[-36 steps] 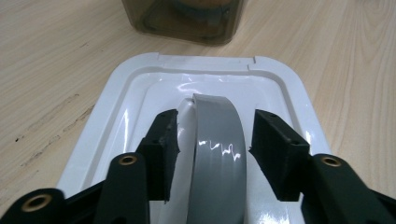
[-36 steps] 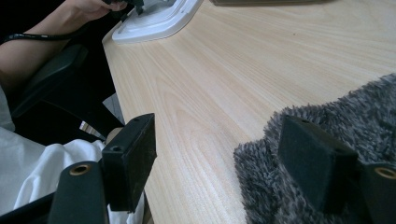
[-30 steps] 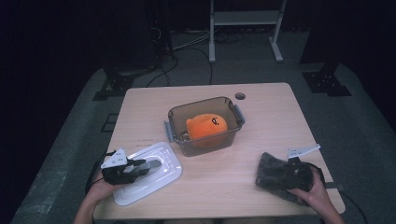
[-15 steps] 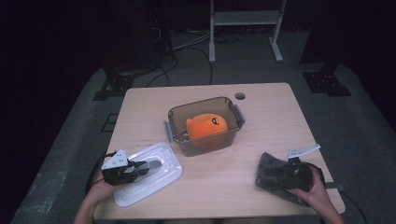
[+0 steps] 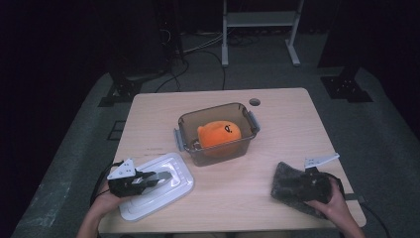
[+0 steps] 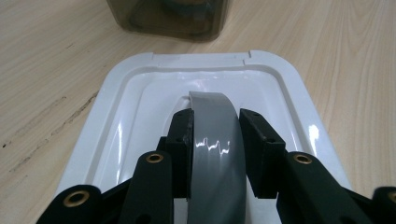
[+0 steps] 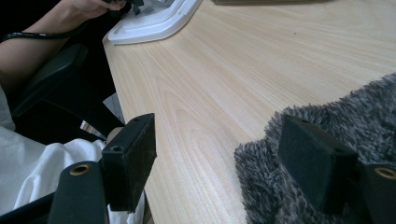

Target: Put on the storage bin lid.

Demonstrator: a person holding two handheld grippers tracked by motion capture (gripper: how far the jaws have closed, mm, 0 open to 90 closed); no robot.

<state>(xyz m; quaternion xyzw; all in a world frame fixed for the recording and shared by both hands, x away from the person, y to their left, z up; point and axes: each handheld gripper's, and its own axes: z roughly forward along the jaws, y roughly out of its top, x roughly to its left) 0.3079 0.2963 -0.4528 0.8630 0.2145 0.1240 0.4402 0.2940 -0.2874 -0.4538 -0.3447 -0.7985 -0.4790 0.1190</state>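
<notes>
— What colours are showing on the pale, fine-grained wooden table point(image 5: 292, 124)?

— A white lid point(image 5: 171, 191) is gleaming at the near left, its handle point(image 6: 215, 140) shining glossy grey between the matte black jaws of the left gripper point(image 6: 215, 147). A smoky, see-through brown container point(image 5: 185, 124) is holding a bright orange toy point(image 5: 218, 135) with a small dark mark.

— And at the right?

— A shaggy cloth point(image 7: 355, 121), mottled charcoal and grey, is lying under one black jaw of the right gripper point(image 7: 224, 168). Brass-coloured rivets are glinting on both grippers.
</notes>
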